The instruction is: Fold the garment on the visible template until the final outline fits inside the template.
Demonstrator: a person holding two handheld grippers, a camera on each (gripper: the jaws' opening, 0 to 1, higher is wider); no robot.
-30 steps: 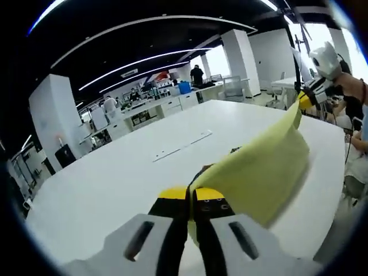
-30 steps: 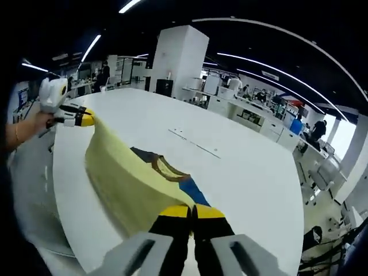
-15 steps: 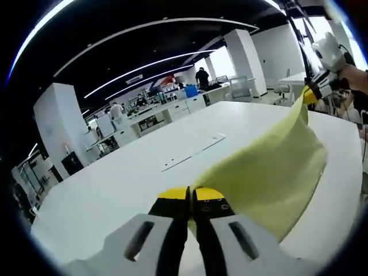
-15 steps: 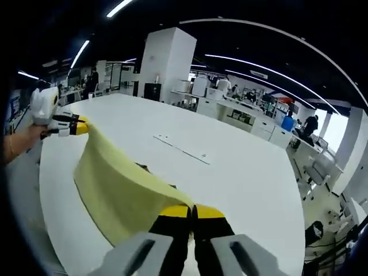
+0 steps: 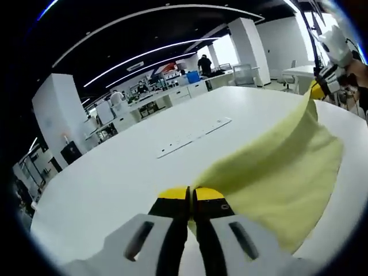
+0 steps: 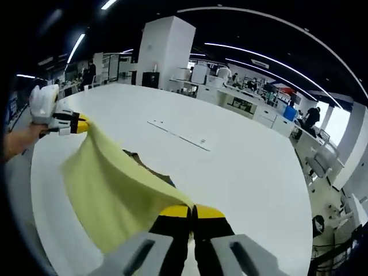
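Two tongs of mine pinch the yellow garment [image 5: 276, 178], lifted between them above the white desk [image 5: 115, 172]: left tongs [image 5: 190, 202] and right tongs [image 6: 192, 214] clamped on its edge. My right view alone shows a dark collar [image 6: 144, 163] peeking behind

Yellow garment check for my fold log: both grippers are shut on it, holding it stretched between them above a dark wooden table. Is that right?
One detail is wrong: the table is white, not dark wood, as the right gripper view shows. The rest stands: the left gripper and right gripper are both shut on the yellow garment, stretched between them above it.
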